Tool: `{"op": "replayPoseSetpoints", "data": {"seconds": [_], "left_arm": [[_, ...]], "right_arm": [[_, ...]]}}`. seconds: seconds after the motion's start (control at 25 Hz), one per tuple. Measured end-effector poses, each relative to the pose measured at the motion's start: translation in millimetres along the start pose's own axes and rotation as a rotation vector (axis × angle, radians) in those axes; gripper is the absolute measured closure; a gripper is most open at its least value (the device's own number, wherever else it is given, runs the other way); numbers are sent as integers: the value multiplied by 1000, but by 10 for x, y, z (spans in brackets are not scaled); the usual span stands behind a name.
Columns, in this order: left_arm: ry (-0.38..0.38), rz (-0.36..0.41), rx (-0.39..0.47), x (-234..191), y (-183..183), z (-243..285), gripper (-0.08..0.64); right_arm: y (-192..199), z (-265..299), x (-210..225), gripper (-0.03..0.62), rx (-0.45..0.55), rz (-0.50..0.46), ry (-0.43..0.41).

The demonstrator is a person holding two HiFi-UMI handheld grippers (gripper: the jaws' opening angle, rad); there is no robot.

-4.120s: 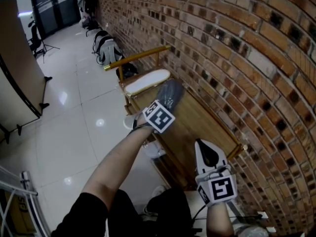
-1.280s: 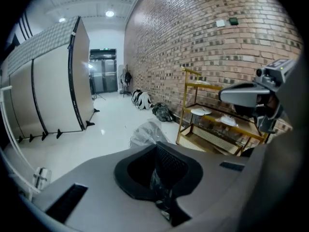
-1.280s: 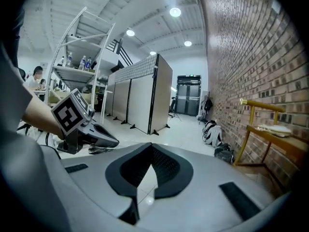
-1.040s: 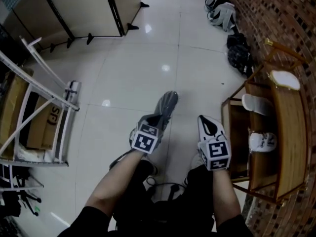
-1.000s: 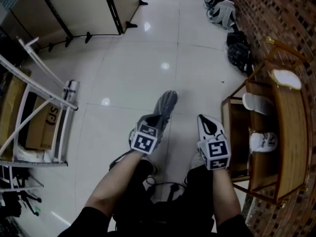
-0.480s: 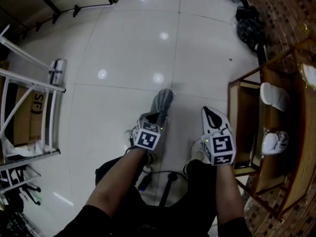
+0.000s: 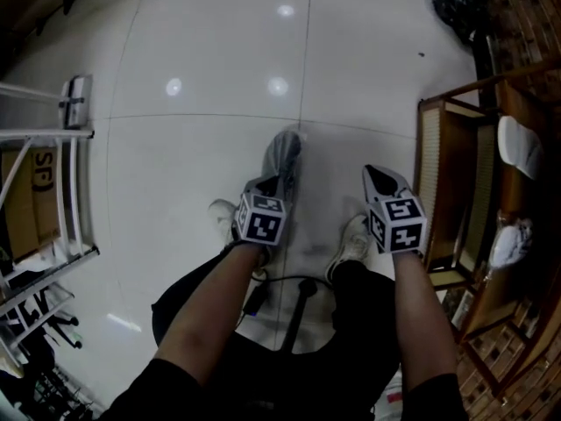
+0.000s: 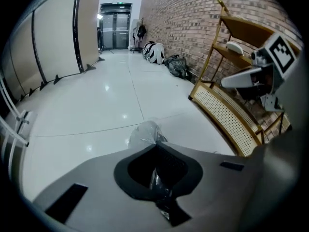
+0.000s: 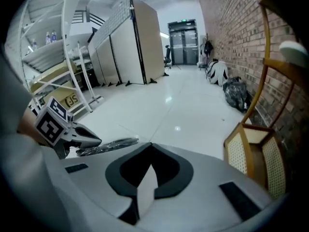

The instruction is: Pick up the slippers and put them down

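My left gripper [image 7: 279,184] is shut on a grey slipper [image 7: 284,152] wrapped in clear plastic, which sticks out ahead of the jaws low over the white tiled floor. In the left gripper view the crinkled wrap [image 8: 146,134] shows between the jaws of that gripper [image 8: 157,180]. My right gripper [image 7: 384,185] is shut on a white slipper [image 8: 240,79], which the left gripper view shows jutting flat from it. A white edge of that slipper [image 9: 145,187] lies between the right jaws. The right gripper view also shows the wrapped grey slipper [image 9: 107,145] held out level.
A wooden shoe rack [image 7: 436,160] stands at the right against the brick wall, with white slippers [image 7: 519,146] on its shelves. A metal shelf frame [image 7: 53,139] with a cardboard box [image 7: 31,204] is at the left. The person's white shoes [image 7: 353,246] stand on the floor below.
Both grippers have come down towards the floor with their slippers still held, and the view now looks more steeply down. Four seconds ago both were held up at the shoe rack.
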State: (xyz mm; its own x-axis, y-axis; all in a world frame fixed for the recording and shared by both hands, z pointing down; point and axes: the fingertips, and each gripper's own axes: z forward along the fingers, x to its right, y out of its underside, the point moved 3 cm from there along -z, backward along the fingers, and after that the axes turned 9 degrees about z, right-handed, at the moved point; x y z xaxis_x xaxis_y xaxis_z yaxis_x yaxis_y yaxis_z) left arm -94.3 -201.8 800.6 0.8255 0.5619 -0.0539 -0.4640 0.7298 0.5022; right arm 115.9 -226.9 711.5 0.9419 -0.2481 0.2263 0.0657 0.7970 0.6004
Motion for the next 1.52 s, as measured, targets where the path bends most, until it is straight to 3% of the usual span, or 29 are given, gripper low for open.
{"op": "replayPoseSetpoints", "data": {"seconds": [0.16, 0.32, 0.44, 0.68, 0.76, 0.92, 1.0, 1.08, 1.28, 1.4, 1.52], "left_arm": [[2, -36, -7, 23, 105, 205, 560], [11, -99, -35, 158, 247, 379, 560], [38, -102, -46, 277, 320, 529, 560], [84, -136, -118, 424, 544, 718, 557], [110, -163, -141, 463, 606, 756, 502], [131, -254, -207, 522, 776, 774, 497], [123, -250, -236, 491, 858, 773, 494], [117, -251, -251, 471, 895, 770, 436], [95, -288, -188, 430, 714, 735, 436], [111, -325, -107, 406, 457, 568, 436], [96, -324, -34, 386, 212, 353, 437]], "right_arm": [[440, 230, 231, 583, -152, 118, 52], [820, 322, 328, 583, -270, 152, 45], [836, 359, 273, 583, -283, 189, 13], [823, 358, 129, 583, -308, 135, -32], [858, 366, 176, 583, -314, 150, -28], [938, 336, 273, 583, -326, 195, -20], [951, 341, 243, 583, -331, 192, -29], [954, 357, 220, 583, -337, 176, -33], [896, 377, 214, 583, -323, 165, -36], [828, 343, 144, 583, -304, 165, -42], [783, 237, 97, 583, -298, 105, -34]]}}
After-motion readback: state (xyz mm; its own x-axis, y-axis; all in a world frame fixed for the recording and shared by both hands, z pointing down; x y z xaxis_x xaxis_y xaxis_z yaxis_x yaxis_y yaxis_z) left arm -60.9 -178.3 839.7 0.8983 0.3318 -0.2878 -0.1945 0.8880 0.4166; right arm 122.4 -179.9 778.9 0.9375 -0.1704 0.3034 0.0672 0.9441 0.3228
